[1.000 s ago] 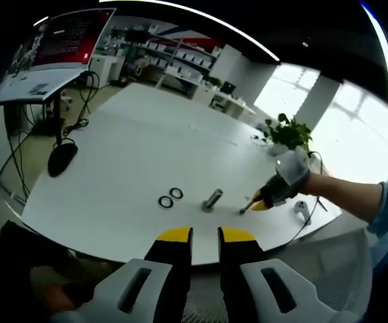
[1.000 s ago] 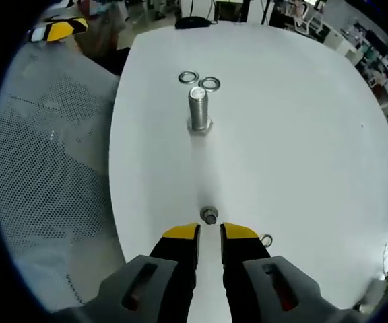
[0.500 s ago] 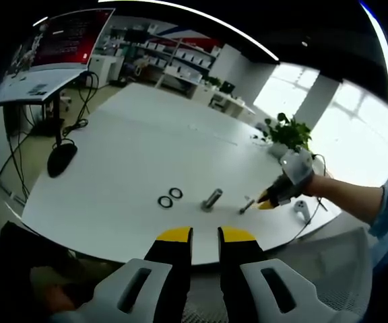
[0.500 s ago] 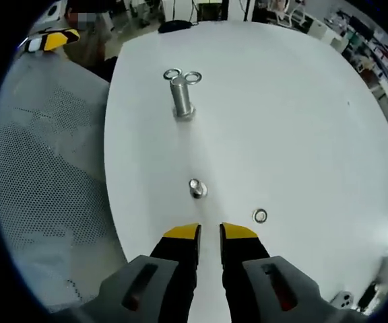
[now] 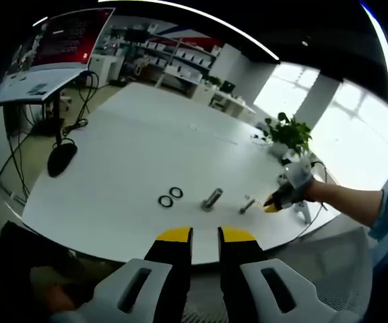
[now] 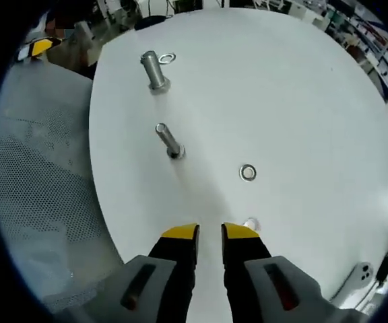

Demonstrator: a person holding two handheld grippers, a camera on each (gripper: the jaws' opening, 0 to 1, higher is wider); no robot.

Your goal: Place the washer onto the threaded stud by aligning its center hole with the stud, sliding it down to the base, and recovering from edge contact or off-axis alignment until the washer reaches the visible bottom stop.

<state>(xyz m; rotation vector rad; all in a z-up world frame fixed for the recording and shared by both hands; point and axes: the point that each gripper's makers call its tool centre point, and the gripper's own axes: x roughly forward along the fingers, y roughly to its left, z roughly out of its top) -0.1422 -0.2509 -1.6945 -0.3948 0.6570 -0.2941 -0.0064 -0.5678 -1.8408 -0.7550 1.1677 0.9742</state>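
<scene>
- In the left gripper view, a black computer mouse (image 5: 62, 158) was seen at the far left edge of the white surface (image 5: 147, 148), its cable trailing off the edge.
- Two dark washers (image 5: 170, 197) lay side by side, touching or nearly so, just left of the large threaded stud (image 5: 213, 198), which stood upright on the surface.
- A thinner bolt (image 5: 247, 204) stood to the right of the large stud, well apart from the paired washers.
- The left gripper (image 5: 205, 235) was held off the near edge of the surface, its yellow-tipped jaws set narrowly apart with nothing between them.
- The right gripper (image 5: 273, 204) was seen farther right, held in a person's hand (image 5: 299, 180) just beside the thinner bolt; a potted plant (image 5: 288, 132) stood behind it.
- In the right gripper view, the large stud (image 6: 153, 70) stood at upper left with one washer (image 6: 167, 58) just beyond it, and the thinner bolt (image 6: 168, 140) stood nearer.
- A single washer (image 6: 248, 173) lay flat on the surface (image 6: 295, 101) to the right of the bolt, apart from both studs.
- The right gripper (image 6: 209, 232) showed a narrow gap between its jaws, nothing held; a small pale item (image 6: 250, 223) lay just beside its right tip, too small to identify.
</scene>
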